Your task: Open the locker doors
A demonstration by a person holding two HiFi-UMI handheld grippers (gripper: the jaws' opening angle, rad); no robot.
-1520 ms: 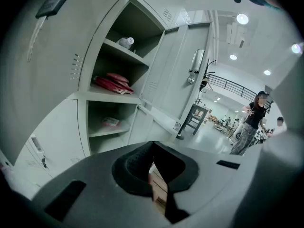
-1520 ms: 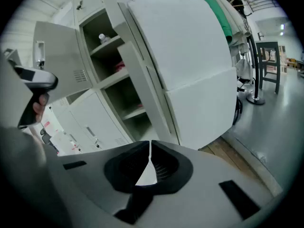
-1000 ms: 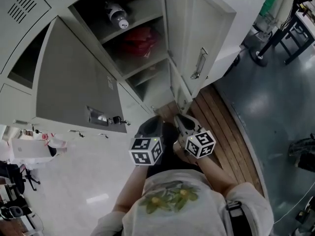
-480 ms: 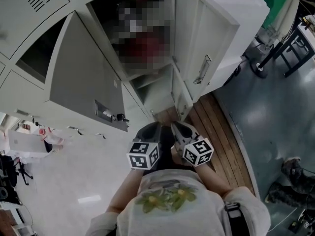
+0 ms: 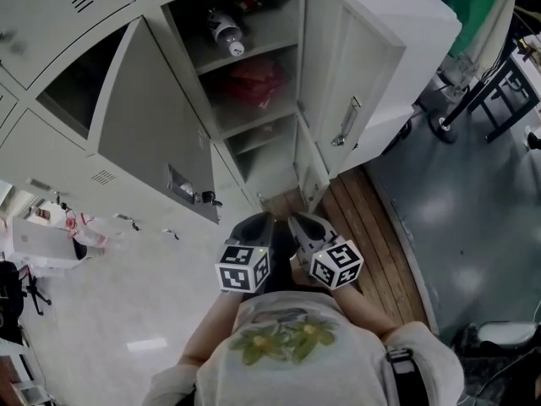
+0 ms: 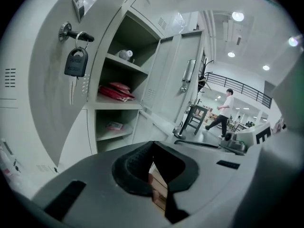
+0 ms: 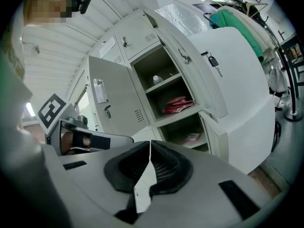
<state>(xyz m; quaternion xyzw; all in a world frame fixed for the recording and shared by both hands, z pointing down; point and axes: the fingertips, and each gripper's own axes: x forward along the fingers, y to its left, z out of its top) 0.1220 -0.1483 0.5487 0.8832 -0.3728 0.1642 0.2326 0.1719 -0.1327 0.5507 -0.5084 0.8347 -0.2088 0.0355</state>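
Observation:
The grey lockers [image 5: 51, 49] stand ahead with one column open. Its left door [image 5: 148, 117] is swung wide, a key with a black tag [image 6: 76, 63] hanging in its lock. The right door [image 5: 347, 91] with a metal handle [image 5: 346, 122] also stands open, and so does a small lower door [image 5: 309, 172]. Inside lie a bottle [image 5: 226, 30] on the top shelf and a red bag [image 5: 254, 79] below. My left gripper [image 5: 254, 223] and right gripper [image 5: 303, 223] are side by side near my chest, short of the lockers, both shut and empty.
A strip of wooden floor [image 5: 376, 227] runs below the lockers, with grey floor to its right. Black stand legs [image 5: 482, 100] and a green cloth [image 5: 469, 7] are at the far right. A person [image 6: 223, 112] walks in the distance. Clutter lies at the left [image 5: 51, 235].
My view has tilted, so the lockers sit lower and further right in the picture. The right gripper has drifted a little towards the left one. The doors stand as before.

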